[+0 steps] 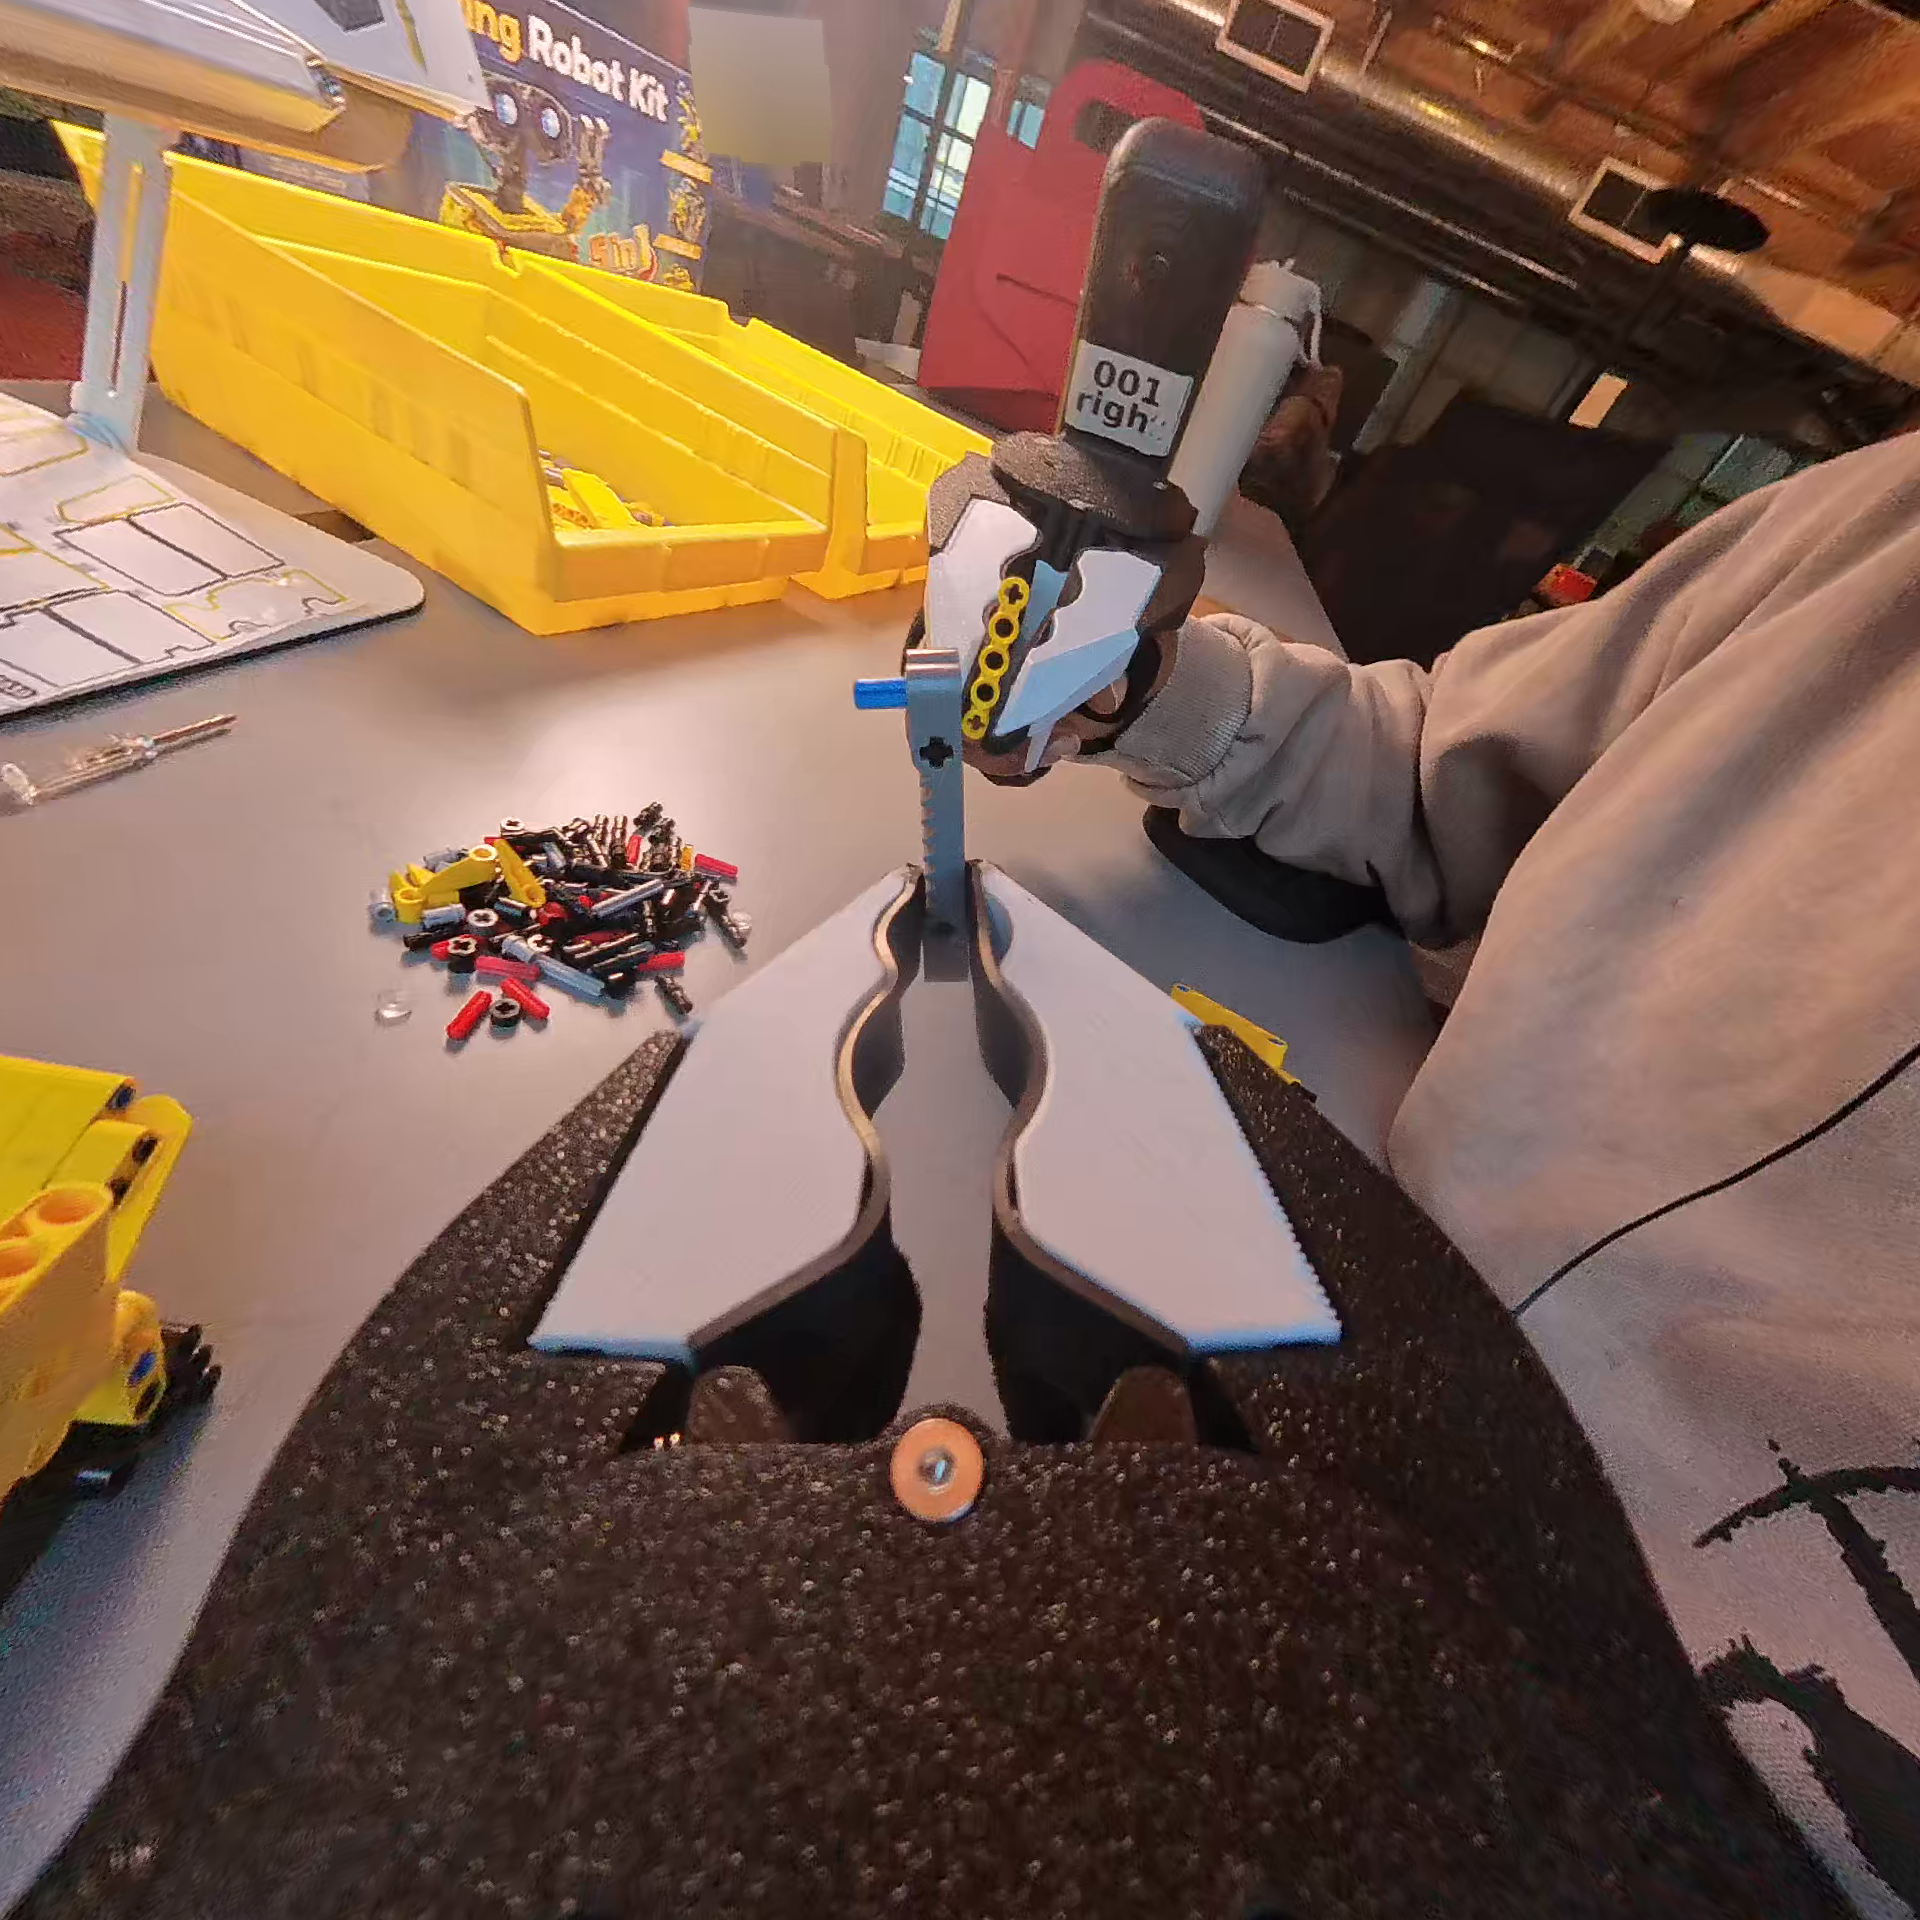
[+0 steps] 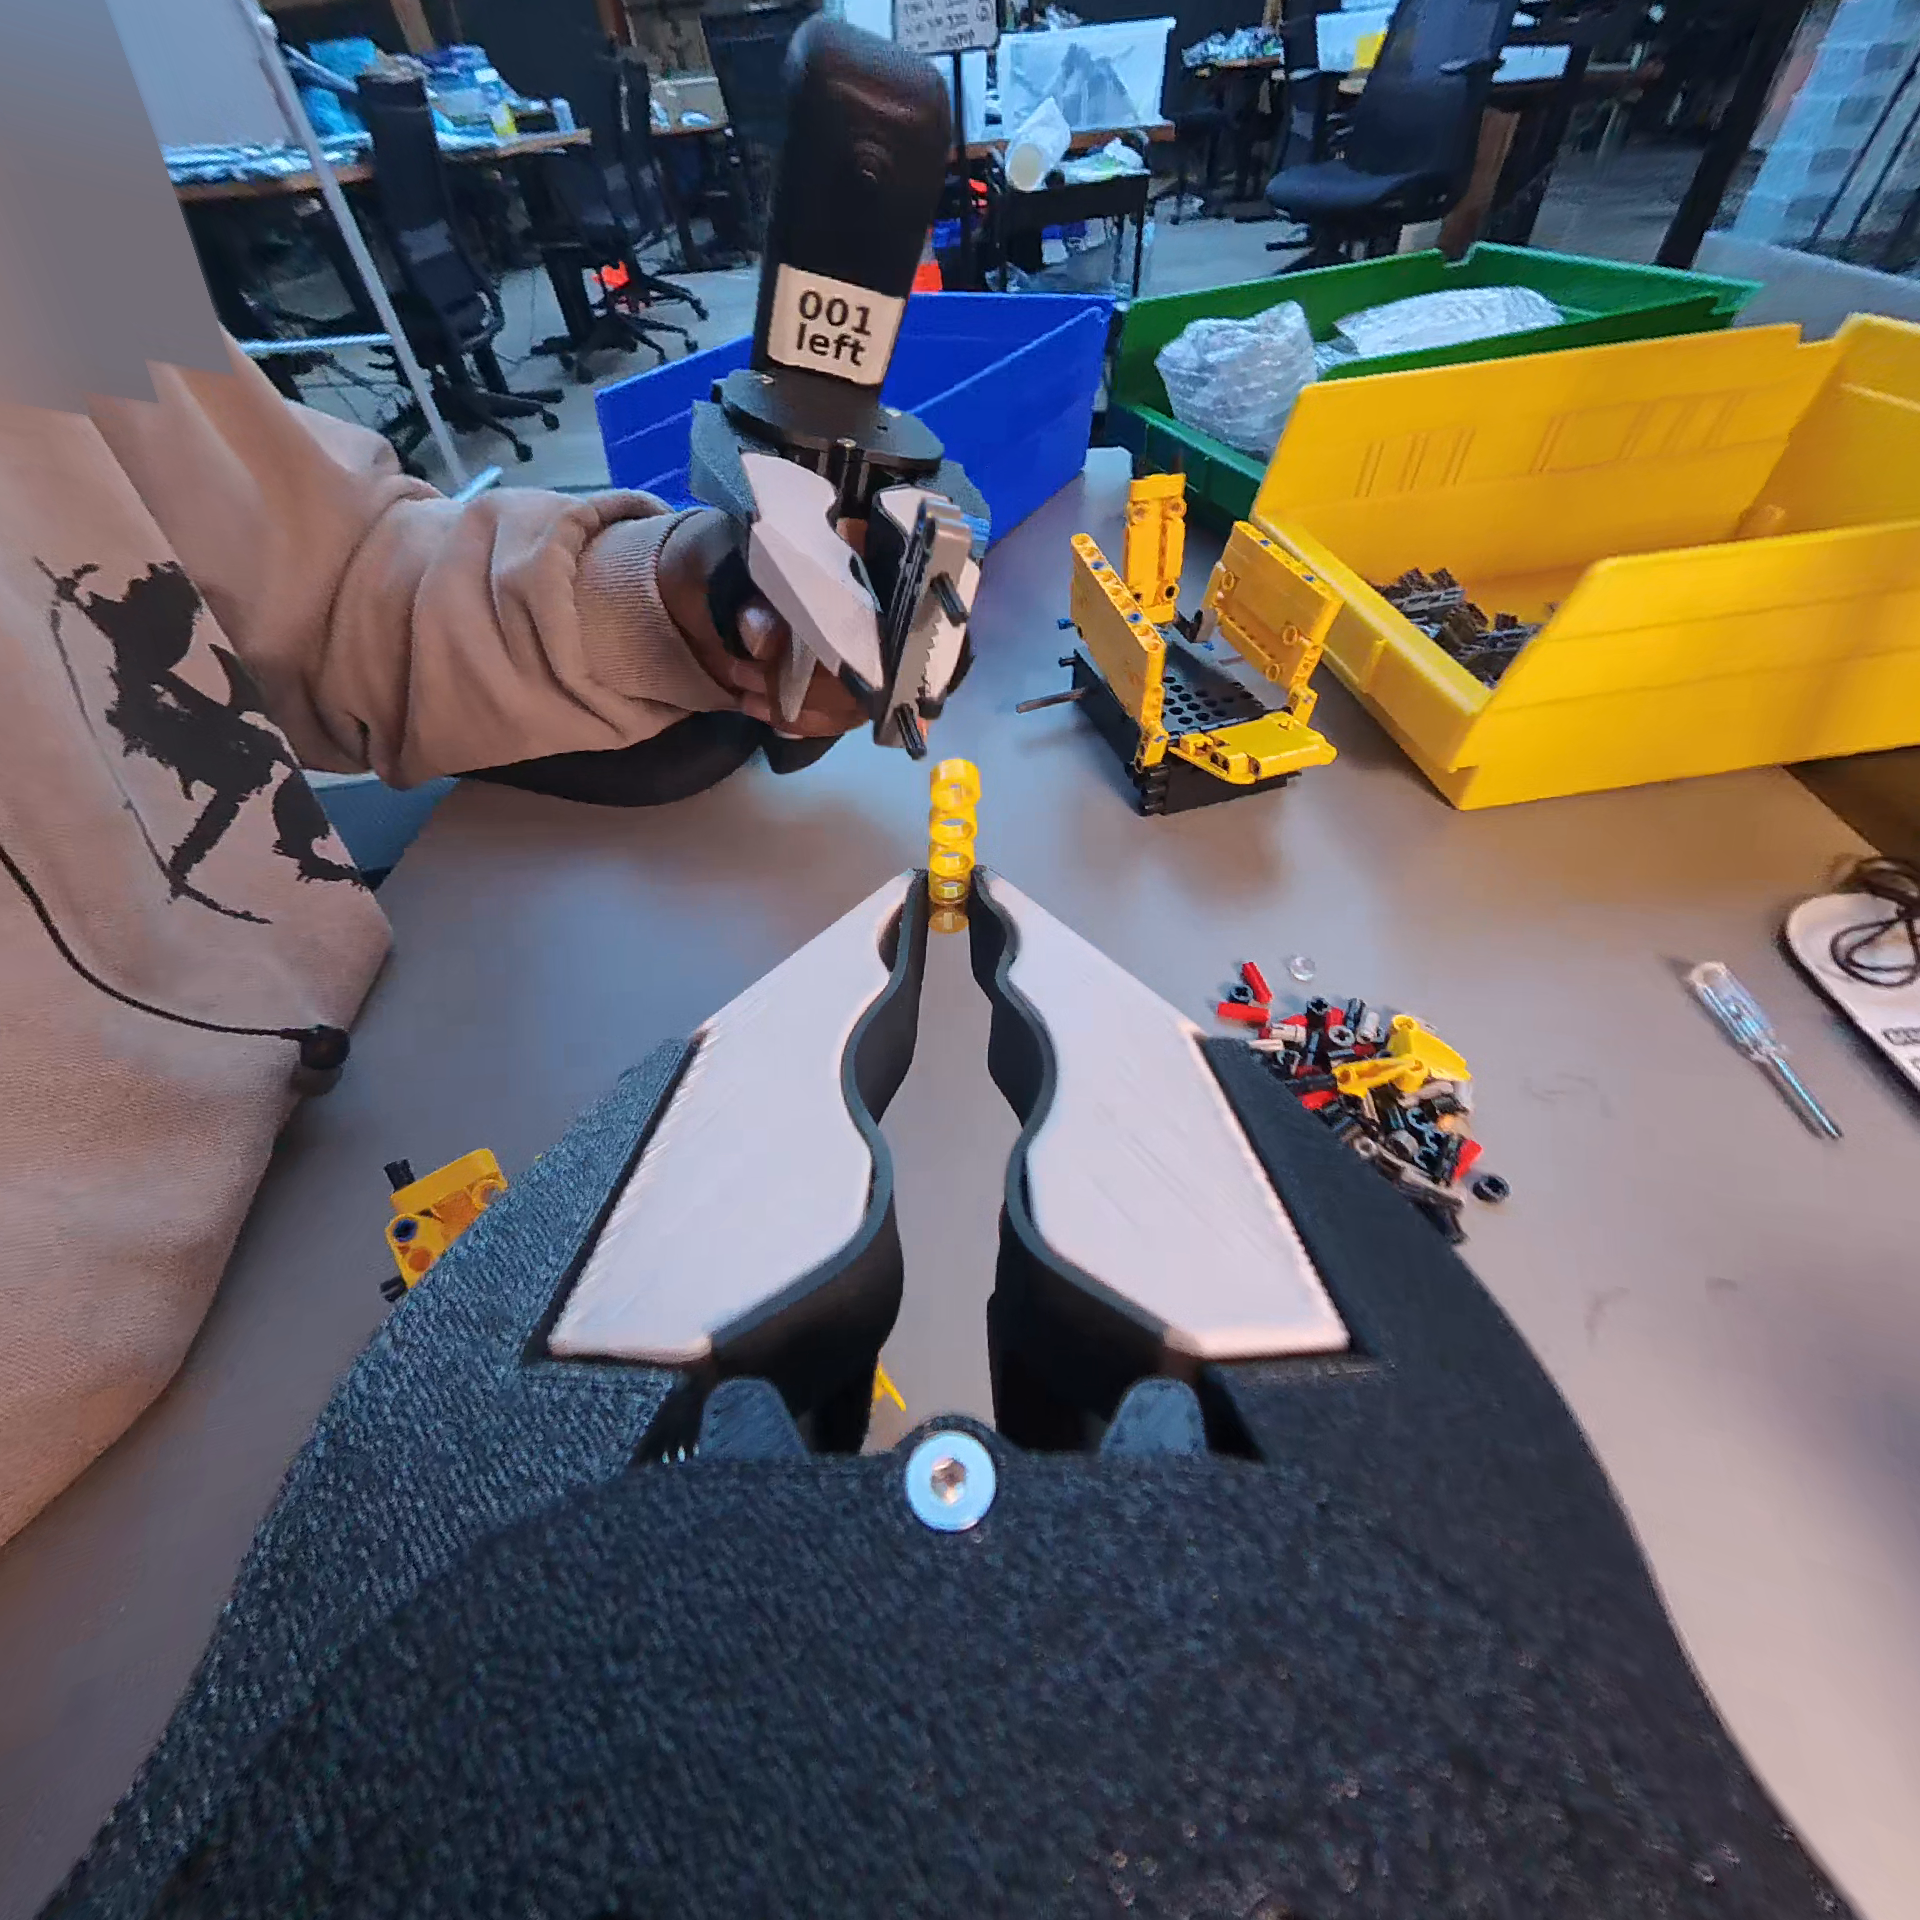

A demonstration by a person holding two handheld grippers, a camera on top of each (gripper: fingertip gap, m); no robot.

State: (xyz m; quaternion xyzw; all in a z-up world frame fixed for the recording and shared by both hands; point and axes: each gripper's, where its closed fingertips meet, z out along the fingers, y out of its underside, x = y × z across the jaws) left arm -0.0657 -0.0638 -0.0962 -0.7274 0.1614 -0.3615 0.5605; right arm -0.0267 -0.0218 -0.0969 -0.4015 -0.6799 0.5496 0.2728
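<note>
Yellow bins [image 1: 582,457] behind loose pieces [image 1: 566,914]

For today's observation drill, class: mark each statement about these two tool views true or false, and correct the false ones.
1. The left tool grips a grey toothed rack. True.
2. The right tool is empty. False: it is shut on a yellow beam with holes.
3. A blue pin sticks out near the rack's top. True.
4. The loose pile of small parts lies inside a yellow bin. False: it lies on the grey table.
5. A blue bin sits behind the left tool in the right wrist view. True.
</note>
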